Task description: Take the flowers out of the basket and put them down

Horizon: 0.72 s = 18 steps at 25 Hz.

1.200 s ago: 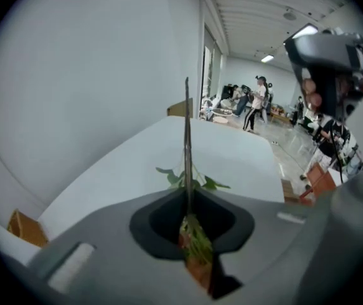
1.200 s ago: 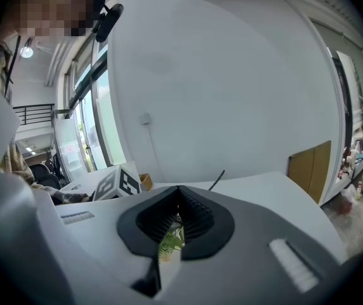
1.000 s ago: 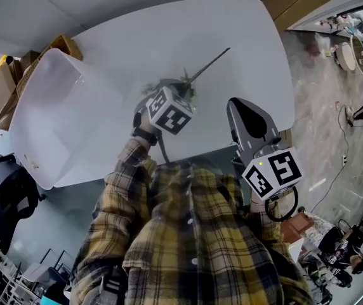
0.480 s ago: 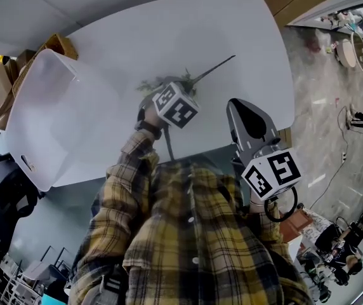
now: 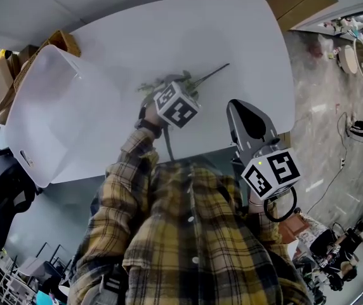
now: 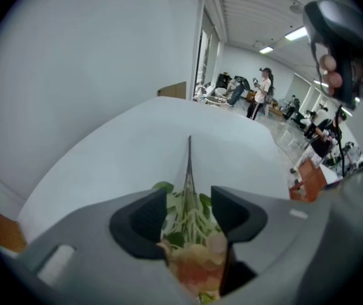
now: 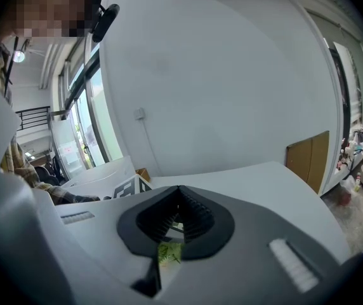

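The left tongs [image 6: 188,202] have just been opening and stand released, pads clear of the flowers [image 6: 192,246] lying on the white worktop [image 5: 219,30] between its 2 jaws, stem pointing away. The right tongs [image 7: 177,196], off to their right, are clenched on nothing. The basket [image 5: 48,113] sits left of both.

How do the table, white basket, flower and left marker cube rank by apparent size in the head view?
1. table
2. white basket
3. flower and left marker cube: unsure; long thin stem, cube nearer camera.
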{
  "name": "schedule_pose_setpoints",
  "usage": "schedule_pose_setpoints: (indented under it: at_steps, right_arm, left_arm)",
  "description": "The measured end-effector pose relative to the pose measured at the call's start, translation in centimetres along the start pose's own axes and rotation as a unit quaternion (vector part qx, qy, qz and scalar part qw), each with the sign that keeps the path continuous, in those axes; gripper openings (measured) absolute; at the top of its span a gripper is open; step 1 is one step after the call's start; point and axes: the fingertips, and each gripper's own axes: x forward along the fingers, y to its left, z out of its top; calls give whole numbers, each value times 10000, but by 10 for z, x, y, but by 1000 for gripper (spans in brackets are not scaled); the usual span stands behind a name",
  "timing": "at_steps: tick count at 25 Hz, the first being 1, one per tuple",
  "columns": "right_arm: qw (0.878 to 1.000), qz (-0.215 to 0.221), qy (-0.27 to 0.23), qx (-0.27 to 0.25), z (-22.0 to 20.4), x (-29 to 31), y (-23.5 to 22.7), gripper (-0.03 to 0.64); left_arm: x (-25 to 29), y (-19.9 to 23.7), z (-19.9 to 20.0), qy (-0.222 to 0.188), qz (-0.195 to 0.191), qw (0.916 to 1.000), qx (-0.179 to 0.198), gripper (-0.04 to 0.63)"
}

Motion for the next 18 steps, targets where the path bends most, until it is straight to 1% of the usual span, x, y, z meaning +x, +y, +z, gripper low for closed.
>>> schedule_pose_setpoints:
  at_steps: [2, 6, 8, 12, 15, 16, 18]
  right_arm:
    - [10000, 10, -11, -4, 0, 0, 1, 3]
    - [10000, 35, -32, -26, 3, 1, 1, 3]
    - [10000, 48, -41, -38, 5, 1, 2, 3]
    - [9999, 109, -76, -79, 9, 1, 8, 3]
    - [9998, 137, -105, -99, 15, -1, 15, 3]
    - [9998, 136, -115, -100, 17, -1, 18, 3]
    - [9997, 170, -137, -122, 22, -1, 26, 3]
  left_arm:
    - [-1, -1, 0, -36, -24, 10000, -28, 232]
    - [-5, 0, 2, -106, 2, 9999, -67, 233]
    - [-8, 1, 3, -159, 4, 9998, -122, 245]
    - [-23, 4, 4, -273, 85, 9993, -222, 244]
    - [-44, 3, 7, -425, 169, 9988, -164, 215]
    - [-54, 3, 9, -525, 188, 9983, -148, 210]
    - [-77, 3, 13, -787, 295, 9964, -95, 180]
